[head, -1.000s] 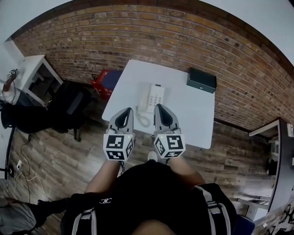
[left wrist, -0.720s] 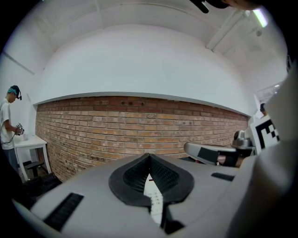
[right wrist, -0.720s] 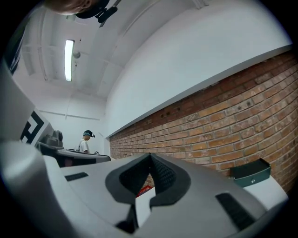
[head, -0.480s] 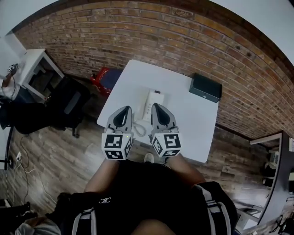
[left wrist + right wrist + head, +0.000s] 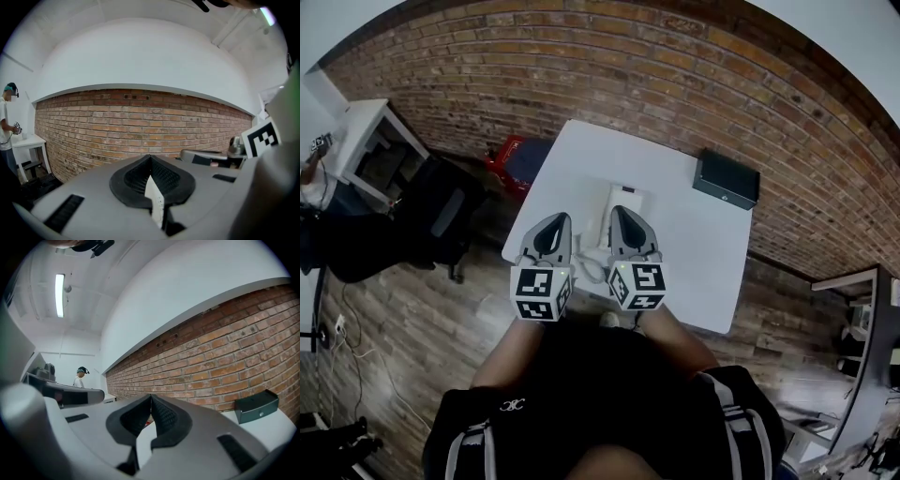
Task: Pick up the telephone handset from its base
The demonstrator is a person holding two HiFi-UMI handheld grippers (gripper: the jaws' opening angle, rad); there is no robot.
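The white corded telephone point(image 5: 621, 194) lies on the white rectangular table point(image 5: 698, 248). Its white handset point(image 5: 594, 231) rests on the left side of the base, with its long axis running away from the person toward the red brick wall point(image 5: 628, 84), and both are partly covered by the grippers. The left gripper point(image 5: 558, 218) and the right gripper point(image 5: 617, 211) hover side by side over the telephone, each with its jaws pressed together on nothing. Any print on the telephone or on the black rectangular box point(image 5: 727, 178) at the table's far right corner is too small to read.
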